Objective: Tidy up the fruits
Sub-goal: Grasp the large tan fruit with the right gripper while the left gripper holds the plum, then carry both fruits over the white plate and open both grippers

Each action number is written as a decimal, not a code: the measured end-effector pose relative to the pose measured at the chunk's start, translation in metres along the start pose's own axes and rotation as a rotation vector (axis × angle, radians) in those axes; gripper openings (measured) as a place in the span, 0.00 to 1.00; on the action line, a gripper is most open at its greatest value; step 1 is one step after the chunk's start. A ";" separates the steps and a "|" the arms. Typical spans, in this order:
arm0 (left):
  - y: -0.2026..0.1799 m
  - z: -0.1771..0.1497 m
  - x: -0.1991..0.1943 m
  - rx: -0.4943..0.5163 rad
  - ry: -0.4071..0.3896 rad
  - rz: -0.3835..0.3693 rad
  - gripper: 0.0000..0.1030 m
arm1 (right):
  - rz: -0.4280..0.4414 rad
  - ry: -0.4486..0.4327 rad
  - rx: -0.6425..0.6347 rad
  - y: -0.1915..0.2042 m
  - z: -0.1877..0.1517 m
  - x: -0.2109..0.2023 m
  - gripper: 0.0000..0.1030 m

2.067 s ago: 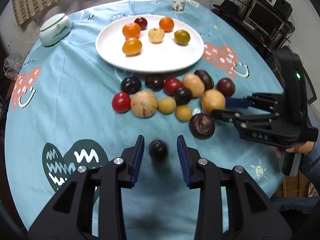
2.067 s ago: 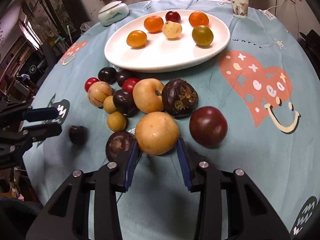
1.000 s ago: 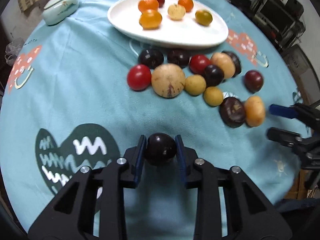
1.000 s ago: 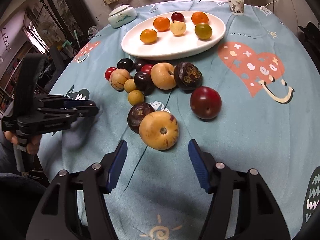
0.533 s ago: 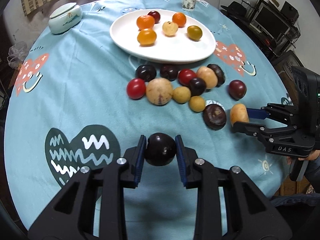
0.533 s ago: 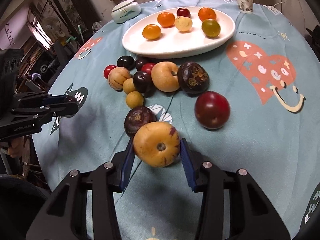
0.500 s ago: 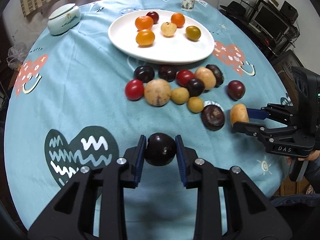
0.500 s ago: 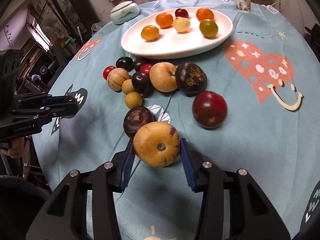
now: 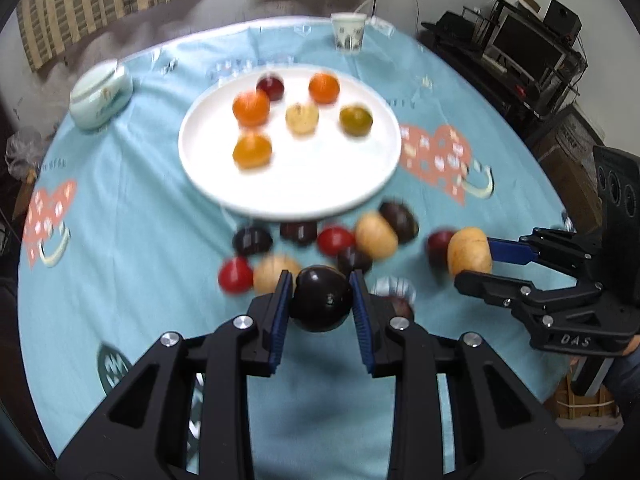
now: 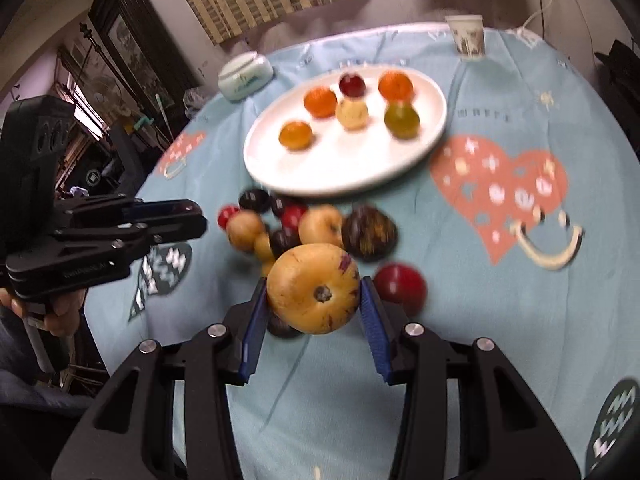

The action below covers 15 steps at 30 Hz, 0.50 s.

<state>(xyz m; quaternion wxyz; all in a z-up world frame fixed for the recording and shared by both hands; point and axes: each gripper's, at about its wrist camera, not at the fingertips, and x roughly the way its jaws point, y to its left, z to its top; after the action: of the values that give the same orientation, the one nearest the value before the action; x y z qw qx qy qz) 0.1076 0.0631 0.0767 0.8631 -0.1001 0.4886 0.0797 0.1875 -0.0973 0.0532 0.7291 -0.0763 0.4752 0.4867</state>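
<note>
My left gripper (image 9: 320,282) is shut on a dark purple plum (image 9: 320,300), held off the cloth. My right gripper (image 10: 314,294) is shut on a large yellow fruit (image 10: 314,296) with a brown stem end, also lifted; in the left wrist view this yellow fruit (image 9: 469,251) shows between the right gripper's fingers at the right. The white plate (image 9: 288,208) (image 10: 340,184) ahead holds several small orange, red, pale and green fruits. Several loose fruits (image 9: 372,236) (image 10: 320,224) lie in a blurred cluster in front of the plate.
A paper cup (image 9: 348,34) (image 10: 468,38) stands behind the plate. A lidded pale ceramic bowl (image 9: 100,96) (image 10: 246,76) sits at the back left. The round table's light blue patterned cloth (image 9: 120,208) falls away at the edges. Shelves with electronics (image 9: 528,48) stand to the right.
The right gripper, open around the yellow fruit a second ago, has shut on it and lifted it. The left gripper has risen with the plum towards the plate. Both views are blurred.
</note>
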 end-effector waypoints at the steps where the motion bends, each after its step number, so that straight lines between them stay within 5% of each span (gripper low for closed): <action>1: -0.001 0.007 -0.002 0.004 -0.012 0.004 0.29 | 0.003 -0.013 -0.005 0.002 0.007 -0.001 0.44; 9: 0.000 0.069 -0.009 0.010 -0.091 0.037 0.29 | 0.008 -0.093 -0.045 0.004 0.073 -0.004 0.44; 15: 0.014 0.094 0.018 -0.015 -0.068 0.067 0.29 | -0.011 -0.091 -0.032 -0.006 0.102 0.018 0.44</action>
<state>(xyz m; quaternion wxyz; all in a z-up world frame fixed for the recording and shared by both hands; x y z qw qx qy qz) 0.1916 0.1005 0.1069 0.8751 -0.0875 0.4617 0.1158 0.2563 -0.0307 0.0924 0.7512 -0.0683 0.4332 0.4933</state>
